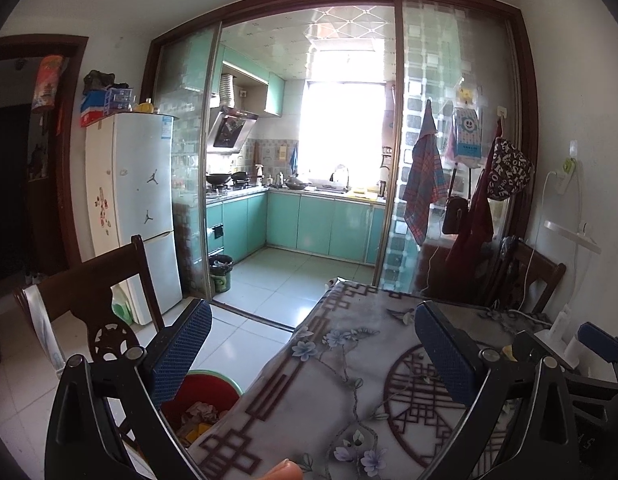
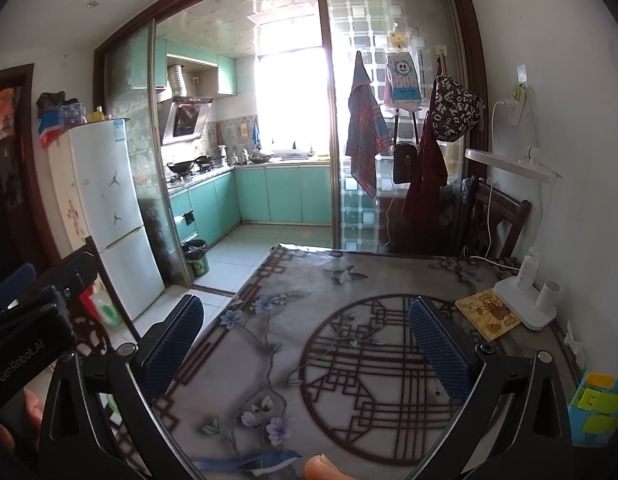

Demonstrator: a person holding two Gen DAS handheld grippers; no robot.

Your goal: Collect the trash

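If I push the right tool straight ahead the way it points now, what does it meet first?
Probably nothing soon: the open right tool points along the bare patterned tablecloth. The glass sliding door stands beyond the far edge; depth is unclear.

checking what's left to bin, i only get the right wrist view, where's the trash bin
Observer: The red bin stands on the floor by the table's left edge, below the left gripper. It already holds crumpled scraps.
Operator: is the left gripper carrying anything
Observer: No. Its fingers stand open with nothing between them, one over the bin and one over the tablecloth.
Operator: anything near that bin in the way
Observer: A dark wooden chair stands just left of it, with a pale strap hanging over its back.
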